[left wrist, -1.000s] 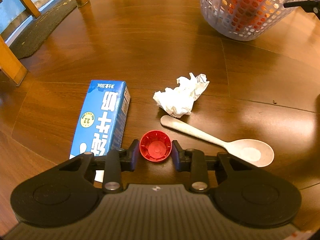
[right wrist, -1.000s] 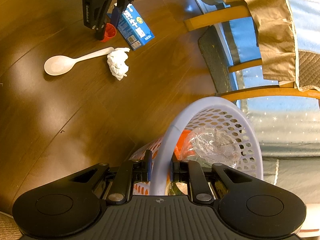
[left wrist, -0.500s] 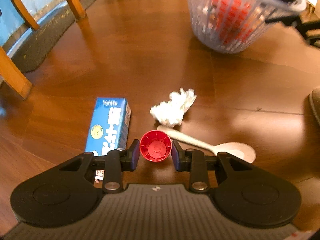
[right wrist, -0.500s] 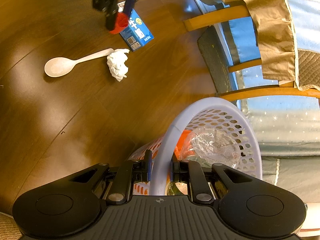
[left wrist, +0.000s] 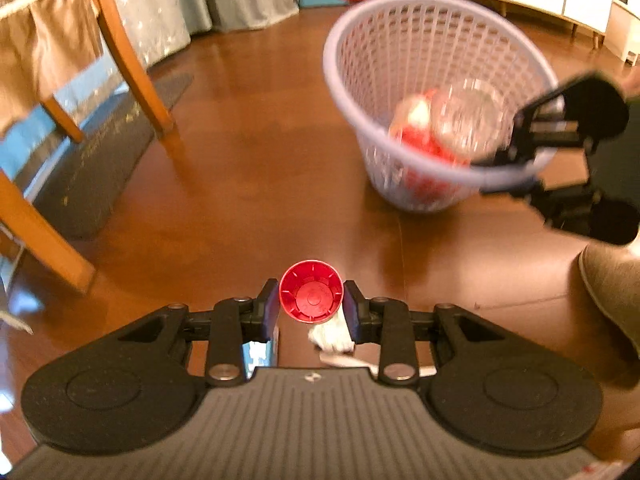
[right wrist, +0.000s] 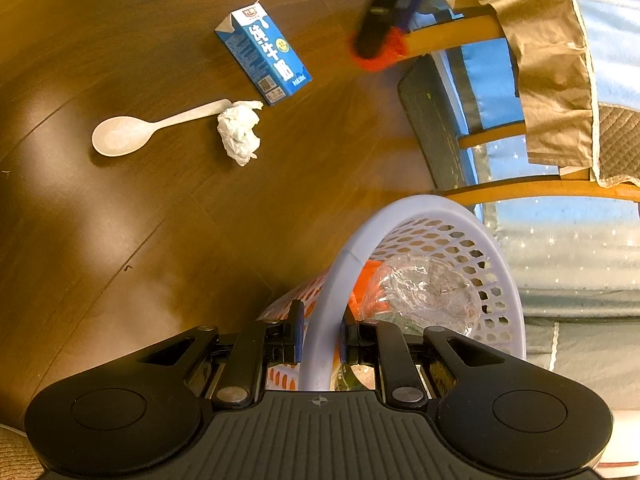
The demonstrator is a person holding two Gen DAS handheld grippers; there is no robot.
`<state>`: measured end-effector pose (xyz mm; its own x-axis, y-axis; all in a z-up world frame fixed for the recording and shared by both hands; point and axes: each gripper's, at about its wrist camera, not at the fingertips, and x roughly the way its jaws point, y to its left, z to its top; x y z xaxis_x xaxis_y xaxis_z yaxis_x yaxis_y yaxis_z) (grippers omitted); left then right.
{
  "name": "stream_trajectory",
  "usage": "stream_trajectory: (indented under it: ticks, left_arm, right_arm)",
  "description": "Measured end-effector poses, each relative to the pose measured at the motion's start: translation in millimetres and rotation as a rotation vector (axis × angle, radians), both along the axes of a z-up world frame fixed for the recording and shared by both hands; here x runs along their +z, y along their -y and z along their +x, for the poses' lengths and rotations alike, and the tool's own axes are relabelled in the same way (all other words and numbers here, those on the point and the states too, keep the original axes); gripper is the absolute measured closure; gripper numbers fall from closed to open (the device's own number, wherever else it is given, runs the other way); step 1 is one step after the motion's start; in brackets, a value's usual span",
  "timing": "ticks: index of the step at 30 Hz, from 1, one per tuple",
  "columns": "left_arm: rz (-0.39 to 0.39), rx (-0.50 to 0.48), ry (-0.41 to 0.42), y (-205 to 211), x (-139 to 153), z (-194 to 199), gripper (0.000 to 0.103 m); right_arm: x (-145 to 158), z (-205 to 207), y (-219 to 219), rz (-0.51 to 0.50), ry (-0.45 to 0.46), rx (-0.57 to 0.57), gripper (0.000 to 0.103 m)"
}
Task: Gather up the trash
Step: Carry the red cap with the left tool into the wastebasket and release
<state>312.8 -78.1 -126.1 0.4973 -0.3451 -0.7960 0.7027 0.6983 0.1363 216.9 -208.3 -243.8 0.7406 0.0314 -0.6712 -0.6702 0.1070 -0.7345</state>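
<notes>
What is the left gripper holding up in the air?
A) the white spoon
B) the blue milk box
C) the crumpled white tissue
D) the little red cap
D: the small round red plastic cap sits pinched between the jaws of the left gripper, while the white plastic spoon, the blue milk carton and the crumpled white tissue lie on the brown wooden floor.

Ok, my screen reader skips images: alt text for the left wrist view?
The left hand-held gripper grips a red cap above a wooden floor. Ahead, the right hand-held gripper clamps a lavender basket holding trash.
</notes>
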Motion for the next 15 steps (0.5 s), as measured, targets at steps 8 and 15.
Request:
stream_trajectory:
  ticks: [8,15]
  left_arm:
    - [-0.057,-0.062,0.064,28,48,1,0.075]
    - [-0.107,-0.126,0.110,67,68,8,0.075]
  right_arm:
    - [-2,-8,-4,-0.015,0.004,0.039,0.090]
    - [-2,-12,-5,-0.010,0.011,0.053,0.091]
